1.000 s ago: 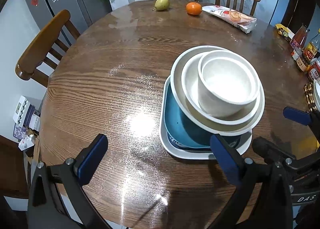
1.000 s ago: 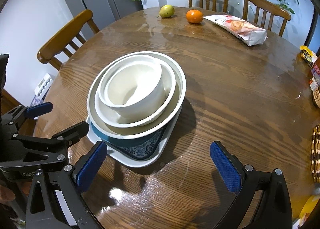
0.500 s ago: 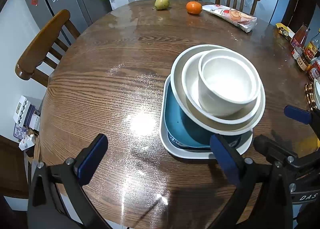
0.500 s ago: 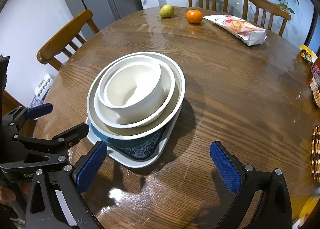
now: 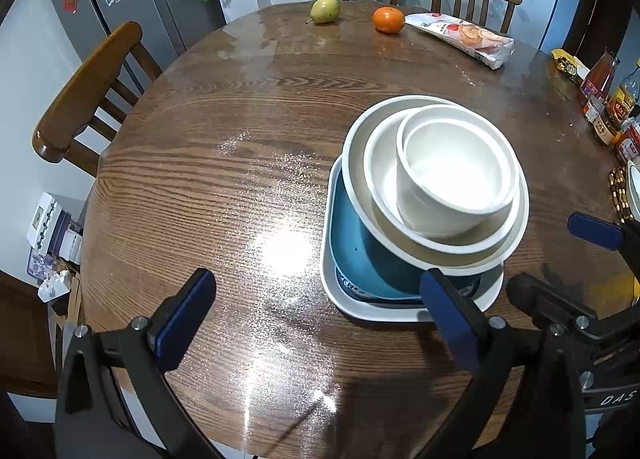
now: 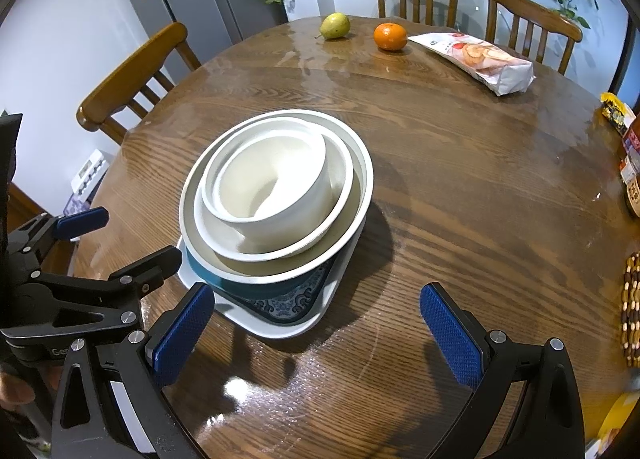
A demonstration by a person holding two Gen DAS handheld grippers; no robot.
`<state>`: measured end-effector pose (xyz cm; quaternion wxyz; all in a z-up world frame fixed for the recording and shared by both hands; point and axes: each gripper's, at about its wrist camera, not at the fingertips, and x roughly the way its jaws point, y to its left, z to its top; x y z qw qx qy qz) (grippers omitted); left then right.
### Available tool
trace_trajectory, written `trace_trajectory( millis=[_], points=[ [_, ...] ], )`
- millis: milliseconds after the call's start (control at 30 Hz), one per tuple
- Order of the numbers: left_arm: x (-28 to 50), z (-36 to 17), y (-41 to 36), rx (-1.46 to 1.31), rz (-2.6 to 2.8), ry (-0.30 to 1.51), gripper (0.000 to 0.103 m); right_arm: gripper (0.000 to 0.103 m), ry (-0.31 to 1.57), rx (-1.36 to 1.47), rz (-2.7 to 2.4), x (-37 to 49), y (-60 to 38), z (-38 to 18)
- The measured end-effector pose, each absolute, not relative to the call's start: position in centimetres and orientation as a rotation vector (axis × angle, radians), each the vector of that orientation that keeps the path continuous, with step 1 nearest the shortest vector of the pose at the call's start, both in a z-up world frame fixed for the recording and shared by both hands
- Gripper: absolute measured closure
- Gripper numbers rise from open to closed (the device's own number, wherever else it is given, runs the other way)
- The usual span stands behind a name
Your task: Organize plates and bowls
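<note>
The small white bowl [image 5: 456, 175] sits on top of my stack: two wider white bowls, a blue plate [image 5: 360, 255], then a white square plate [image 5: 332, 283] on the table [image 5: 200, 179]. My left gripper [image 5: 316, 311] is spread wide beside the stack. My right gripper [image 6: 316, 323] is spread wide too, just before it, holding nothing.
</note>
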<state>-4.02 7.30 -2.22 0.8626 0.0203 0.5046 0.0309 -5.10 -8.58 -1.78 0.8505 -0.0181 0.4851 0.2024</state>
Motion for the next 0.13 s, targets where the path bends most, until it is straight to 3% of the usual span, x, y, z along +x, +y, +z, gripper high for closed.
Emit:
trace_trajectory(
  millis=[133],
  points=[
    [-4.05,-2.17,7.38,0.045,0.069,1.060,0.001,0.001,1.022,-0.039,0.428,-5.07,-8.46,-1.69]
  ],
)
